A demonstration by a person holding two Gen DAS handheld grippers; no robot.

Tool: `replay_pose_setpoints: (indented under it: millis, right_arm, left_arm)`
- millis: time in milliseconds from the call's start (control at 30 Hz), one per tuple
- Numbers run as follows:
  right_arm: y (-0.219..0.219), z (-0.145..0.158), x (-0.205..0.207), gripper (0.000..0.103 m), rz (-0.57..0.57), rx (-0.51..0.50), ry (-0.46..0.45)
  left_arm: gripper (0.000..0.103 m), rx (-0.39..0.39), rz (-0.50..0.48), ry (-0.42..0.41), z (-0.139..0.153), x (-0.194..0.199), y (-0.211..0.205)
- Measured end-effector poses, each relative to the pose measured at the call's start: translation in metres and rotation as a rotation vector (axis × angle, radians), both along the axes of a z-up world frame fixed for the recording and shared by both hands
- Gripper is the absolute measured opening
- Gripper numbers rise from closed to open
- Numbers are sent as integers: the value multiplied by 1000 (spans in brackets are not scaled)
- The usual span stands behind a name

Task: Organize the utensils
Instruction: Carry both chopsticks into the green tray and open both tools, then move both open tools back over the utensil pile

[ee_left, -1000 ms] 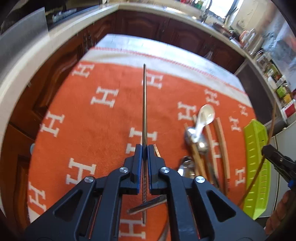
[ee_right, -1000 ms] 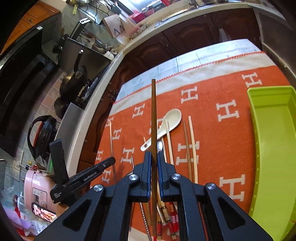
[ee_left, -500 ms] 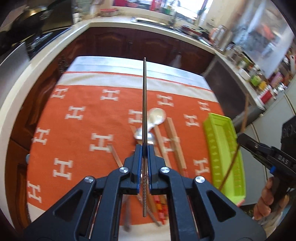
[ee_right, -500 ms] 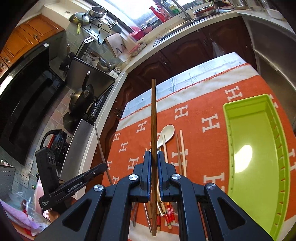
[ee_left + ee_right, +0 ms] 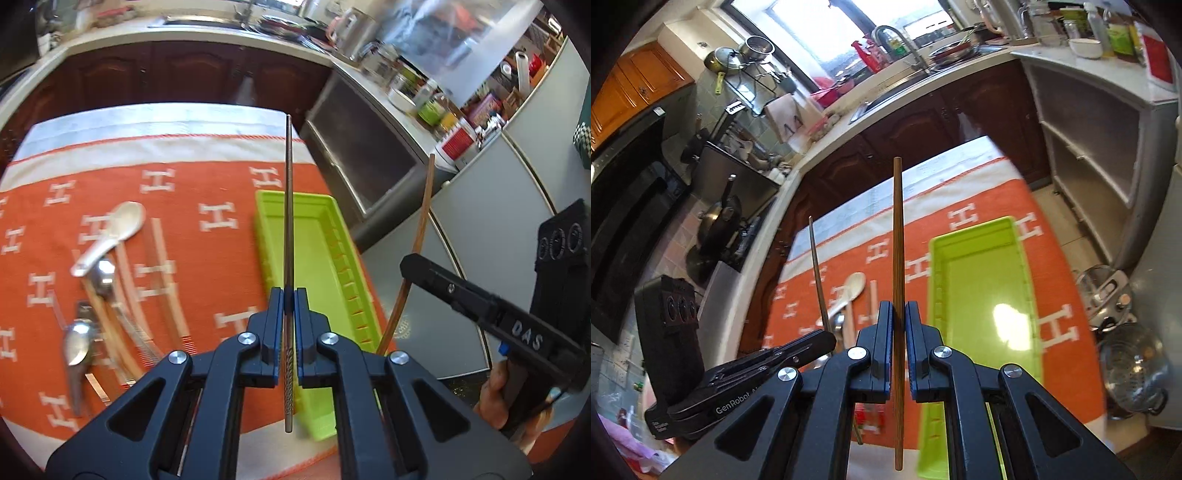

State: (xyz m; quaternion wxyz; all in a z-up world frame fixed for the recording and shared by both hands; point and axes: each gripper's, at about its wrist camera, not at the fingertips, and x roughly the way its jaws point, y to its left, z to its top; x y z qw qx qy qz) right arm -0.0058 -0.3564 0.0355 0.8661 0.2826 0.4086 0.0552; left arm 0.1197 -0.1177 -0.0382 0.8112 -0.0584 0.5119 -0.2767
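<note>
My left gripper (image 5: 289, 295) is shut on a metal chopstick (image 5: 289, 206), held up over the green tray (image 5: 314, 236). My right gripper (image 5: 898, 308) is shut on a brown wooden chopstick (image 5: 897, 229), raised just left of the green tray (image 5: 982, 295). In the left wrist view the right gripper (image 5: 408, 264) shows at the right with the wooden chopstick (image 5: 421, 229). The right wrist view has the left gripper (image 5: 829, 338) at lower left with the metal chopstick (image 5: 816, 266). A white spoon (image 5: 110, 236), metal spoons (image 5: 79, 343) and several chopsticks (image 5: 162, 280) lie on the orange cloth (image 5: 207, 266).
The table stands in a kitchen, with dark cabinets (image 5: 923, 122) and a sink counter (image 5: 908, 85) behind it. Grey shelving (image 5: 1089, 147) stands to the right. A steel colander (image 5: 1134, 373) and a pot (image 5: 1104, 291) sit on the floor at the right. A stove with pans (image 5: 720, 221) is at the left.
Both grippers rose and swung to the right with their chopsticks, from over the utensil pile toward the green tray. The left one now hangs over the tray.
</note>
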Motion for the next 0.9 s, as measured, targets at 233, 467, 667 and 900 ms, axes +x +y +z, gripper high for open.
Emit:
replay_pose_setpoints:
  millis: [233,467,667,900]
  right_arm:
    - [-29,-22,-9,6,-20,-108,78]
    - [-33,-70,9,19,-28,-166,200]
    - [-42,-90,20,51,-95,-224,224]
    - [-47,-128,37,35,-94,-169,293]
  left_arm:
    - [3,26,-39,68,-47,6,-54]
    - [3,139,-37,90,-85,8,-68]
    - [4,167,-25,33,-75,8,-52]
    - [4,209,18,-21,-58,5,-24]
